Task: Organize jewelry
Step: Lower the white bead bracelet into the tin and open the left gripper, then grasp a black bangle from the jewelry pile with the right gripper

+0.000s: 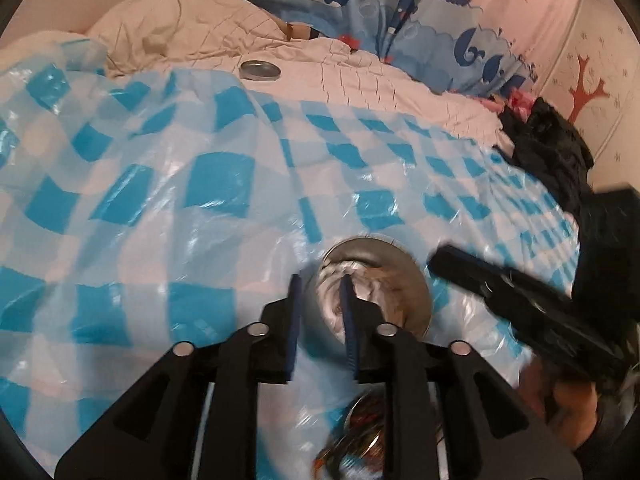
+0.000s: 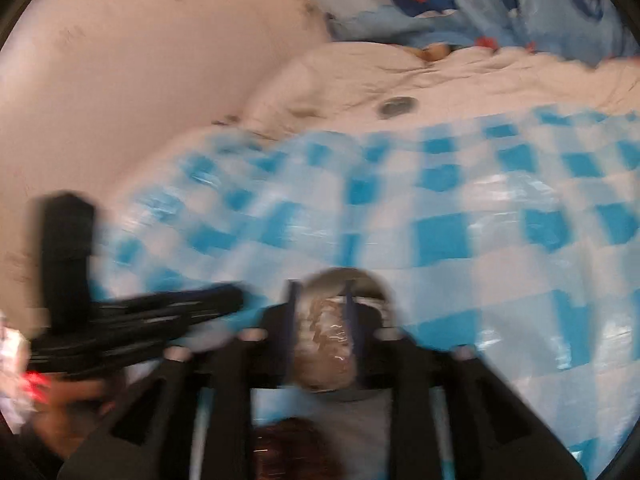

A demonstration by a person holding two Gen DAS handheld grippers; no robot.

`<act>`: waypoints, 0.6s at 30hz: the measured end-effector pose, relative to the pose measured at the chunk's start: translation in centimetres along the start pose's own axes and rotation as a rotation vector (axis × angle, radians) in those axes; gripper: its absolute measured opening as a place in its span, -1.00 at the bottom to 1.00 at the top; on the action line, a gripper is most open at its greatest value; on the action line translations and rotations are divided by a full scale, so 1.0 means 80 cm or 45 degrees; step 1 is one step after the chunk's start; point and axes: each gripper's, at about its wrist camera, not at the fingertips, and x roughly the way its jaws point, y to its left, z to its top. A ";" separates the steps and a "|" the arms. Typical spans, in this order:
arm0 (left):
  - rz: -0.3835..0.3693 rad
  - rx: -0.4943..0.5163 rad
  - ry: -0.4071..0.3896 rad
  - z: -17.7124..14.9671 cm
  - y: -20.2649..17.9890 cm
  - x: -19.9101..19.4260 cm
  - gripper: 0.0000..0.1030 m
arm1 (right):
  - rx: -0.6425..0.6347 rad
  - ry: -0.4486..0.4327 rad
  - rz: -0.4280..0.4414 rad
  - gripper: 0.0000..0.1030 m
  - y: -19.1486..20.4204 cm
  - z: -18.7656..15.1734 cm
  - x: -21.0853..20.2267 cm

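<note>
A round silver tin (image 1: 380,284) with pale jewelry inside sits on the blue-and-white checked plastic sheet (image 1: 160,184). My left gripper (image 1: 322,292) hovers over the tin's left rim, jaws a small gap apart, nothing clearly between them. The right gripper (image 1: 520,304) reaches in from the right beside the tin. In the blurred right wrist view my right gripper (image 2: 320,300) stands over the tin (image 2: 340,312), with something brown and shiny between the fingers; whether they grip it is unclear. The left gripper (image 2: 152,316) shows at the left. A second tin with dark red jewelry (image 1: 360,432) lies under the left gripper.
A silver lid (image 1: 259,70) lies on the beige quilt (image 1: 360,76) beyond the sheet; it also shows in the right wrist view (image 2: 397,106). Whale-print bedding (image 1: 420,12) is at the back. Dark clothing (image 1: 548,152) is piled at the right by the wall.
</note>
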 end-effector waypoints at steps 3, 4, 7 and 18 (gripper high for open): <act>-0.047 0.048 0.061 -0.016 0.002 -0.007 -0.48 | -0.056 -0.024 -0.082 -0.28 0.007 -0.008 -0.025; -0.060 0.071 0.075 -0.022 0.003 -0.011 -0.45 | -0.068 -0.026 -0.094 -0.15 0.009 -0.014 -0.034; -0.091 0.191 0.136 -0.050 -0.012 -0.016 -0.33 | -0.087 0.001 -0.106 -0.02 0.014 -0.048 -0.064; -0.068 0.586 0.131 -0.121 -0.057 -0.052 -0.09 | 0.000 0.073 -0.082 0.09 0.010 -0.106 -0.091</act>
